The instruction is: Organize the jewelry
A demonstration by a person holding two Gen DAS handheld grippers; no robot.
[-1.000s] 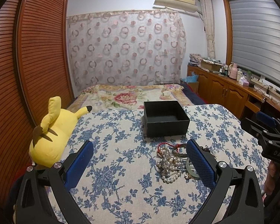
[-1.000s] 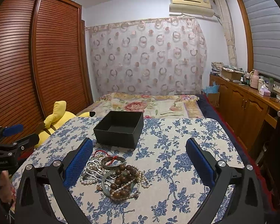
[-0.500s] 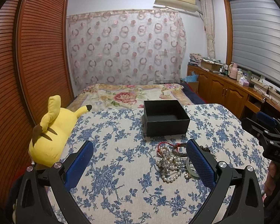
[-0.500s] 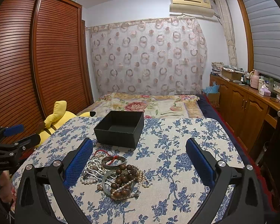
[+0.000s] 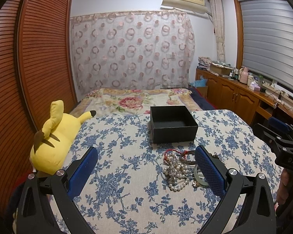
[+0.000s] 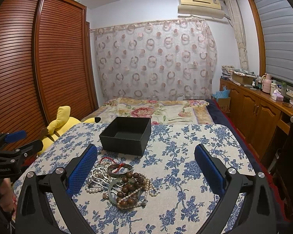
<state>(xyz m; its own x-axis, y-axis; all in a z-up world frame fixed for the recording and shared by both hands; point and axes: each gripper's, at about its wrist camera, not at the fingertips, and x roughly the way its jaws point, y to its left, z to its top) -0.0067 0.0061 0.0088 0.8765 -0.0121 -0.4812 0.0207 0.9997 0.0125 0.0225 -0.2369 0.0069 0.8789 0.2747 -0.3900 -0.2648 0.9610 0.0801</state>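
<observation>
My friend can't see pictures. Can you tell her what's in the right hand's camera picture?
A tangled pile of jewelry, with pearl strands, brown wooden beads and a silver bangle, lies on a blue-flowered tablecloth in front of an empty black box. The open right gripper hovers over it, and a yellow plush toy lies at left.
</observation>
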